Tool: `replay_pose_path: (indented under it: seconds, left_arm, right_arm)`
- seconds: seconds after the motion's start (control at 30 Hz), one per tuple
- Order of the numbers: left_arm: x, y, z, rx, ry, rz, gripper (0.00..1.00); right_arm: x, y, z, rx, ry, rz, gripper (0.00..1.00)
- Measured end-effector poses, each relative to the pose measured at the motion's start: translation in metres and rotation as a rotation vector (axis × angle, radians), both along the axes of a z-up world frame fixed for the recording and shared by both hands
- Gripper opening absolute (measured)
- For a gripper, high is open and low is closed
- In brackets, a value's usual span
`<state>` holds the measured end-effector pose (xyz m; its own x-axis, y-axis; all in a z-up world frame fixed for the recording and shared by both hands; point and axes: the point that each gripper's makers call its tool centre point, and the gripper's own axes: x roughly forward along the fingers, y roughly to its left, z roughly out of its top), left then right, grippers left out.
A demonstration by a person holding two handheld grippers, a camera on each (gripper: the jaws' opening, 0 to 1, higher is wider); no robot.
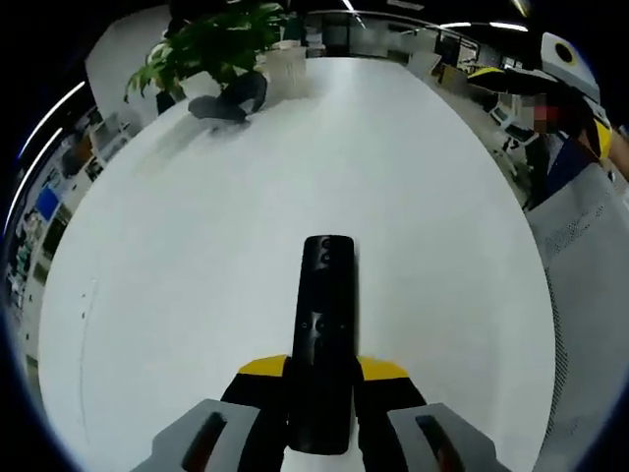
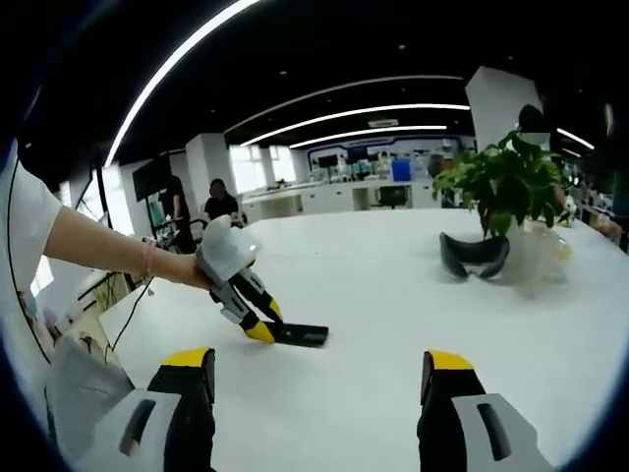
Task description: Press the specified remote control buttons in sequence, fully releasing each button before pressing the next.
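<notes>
On the table, left tool grips remote.

A leafy plant stands beside dark goggles.

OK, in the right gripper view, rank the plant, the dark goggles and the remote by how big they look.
1. Plant, clearly largest.
2. Dark goggles.
3. Remote, held by the left gripper.
The goggles and remote look close in size and sit at different distances, so that order is unsure.
</notes>
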<state>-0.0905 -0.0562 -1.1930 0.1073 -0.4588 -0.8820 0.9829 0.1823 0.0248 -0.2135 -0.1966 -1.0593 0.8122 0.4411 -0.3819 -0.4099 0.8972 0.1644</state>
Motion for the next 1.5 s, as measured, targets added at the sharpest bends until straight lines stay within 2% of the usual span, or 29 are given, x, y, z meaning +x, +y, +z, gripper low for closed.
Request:
replay_pose_path:
  seconds: [0.17,0.6,1.07,1.5]
  left_arm:
    - [-0.005,-0.001,0.0,0.005,-0.004,-0.019,0.24]
    - [-0.045,0.0,-0.001,0.011,0.004,-0.082,0.24]
    - [-0.088,0.009,-0.001,-0.022,0.047,-0.063,0.24]
    - [-0.12,0.012,-0.001,-0.023,0.048,-0.074,0.24]
  right_arm:
    - [0.001,0.001,0.0,0.004,-0.001,0.001,0.85]
    - [0.001,0.011,0.001,-0.01,-0.003,0.035,0.81]
    - [-0.003,0.029,-0.003,-0.023,0.007,0.105,0.75]
    - [-0.004,0.042,-0.011,-0.051,0.028,0.178,0.68]
